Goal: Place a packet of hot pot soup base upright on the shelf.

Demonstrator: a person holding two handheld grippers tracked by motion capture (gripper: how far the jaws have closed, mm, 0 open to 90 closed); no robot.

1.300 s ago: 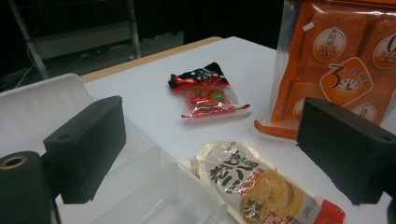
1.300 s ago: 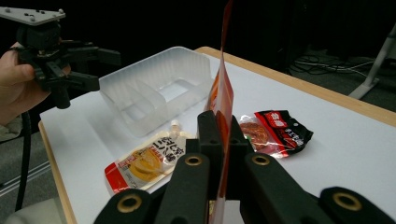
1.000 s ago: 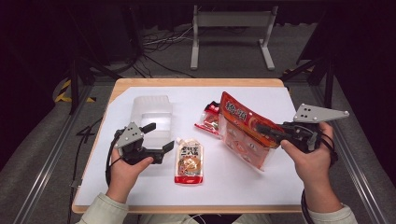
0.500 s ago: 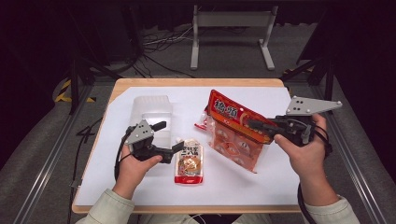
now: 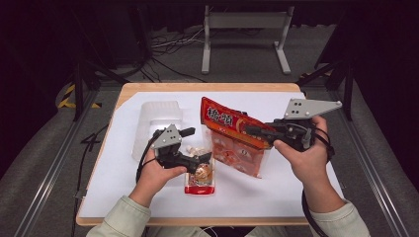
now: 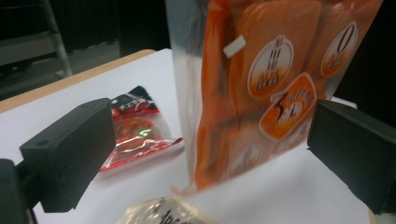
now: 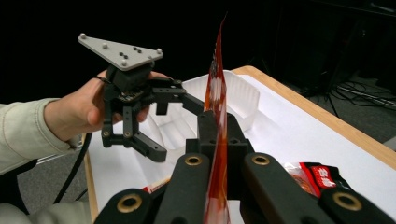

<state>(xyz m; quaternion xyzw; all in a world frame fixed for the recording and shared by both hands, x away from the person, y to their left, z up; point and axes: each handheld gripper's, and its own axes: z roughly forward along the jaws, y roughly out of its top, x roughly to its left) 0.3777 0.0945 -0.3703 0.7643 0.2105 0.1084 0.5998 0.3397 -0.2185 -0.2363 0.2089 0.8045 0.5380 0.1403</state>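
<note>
Holding orange bag [image 5: 236, 140] aloft over table [image 5: 296, 197] centre, right gripper [image 5: 257, 132] clamped on its top edge | left gripper [image 5: 200, 159] jaws wide, at bag's lower edge, not gripping | tray [image 5: 159, 114] empty, packing apparently undone

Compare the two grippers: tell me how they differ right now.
The right gripper is shut on the orange bag, holding it up off the table; the left gripper is open and holds nothing. The right gripper grips the bag's top edge, while the left gripper's jaws stand wide on either side of the bag's lower end without touching it. Both are black, two-jawed, and carry a grey plate.
</note>
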